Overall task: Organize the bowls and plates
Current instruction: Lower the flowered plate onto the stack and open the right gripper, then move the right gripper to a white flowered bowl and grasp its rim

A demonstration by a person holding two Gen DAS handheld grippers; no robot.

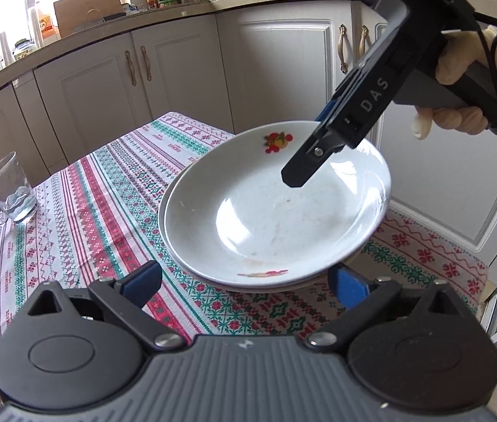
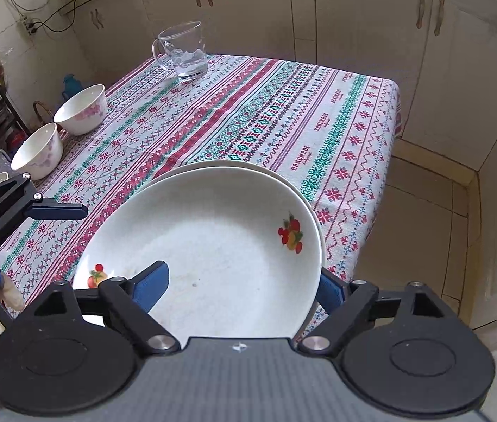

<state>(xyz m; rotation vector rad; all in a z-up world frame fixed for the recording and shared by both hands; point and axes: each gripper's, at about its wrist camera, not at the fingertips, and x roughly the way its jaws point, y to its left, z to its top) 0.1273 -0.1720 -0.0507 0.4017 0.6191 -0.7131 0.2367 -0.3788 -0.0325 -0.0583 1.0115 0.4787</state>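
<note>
Top plate [image 2: 213,246] is sitting stacked on a second plate [image 2: 234,165] at the table's [image 2: 354,105] near right corner. Glazed, stiff, slippery, breakable; grip the rim. Right gripper [image 2: 245,290] is tilting steeply down, jaws straddling the rim, apparently not pinching. Left gripper [image 1: 245,281] is hovering wide open, empty. Two bowls [image 2: 79,109] are waiting far left.

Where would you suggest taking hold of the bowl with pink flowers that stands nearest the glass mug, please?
Grip the white porcelain bowl with pink flowers by its rim, one finger inside and one outside, coming from above on the side facing the table's middle. It stands upright with its mouth open, and its wall looks steep and too wide to span. The second flowered bowl sits apart on its other side.
</note>
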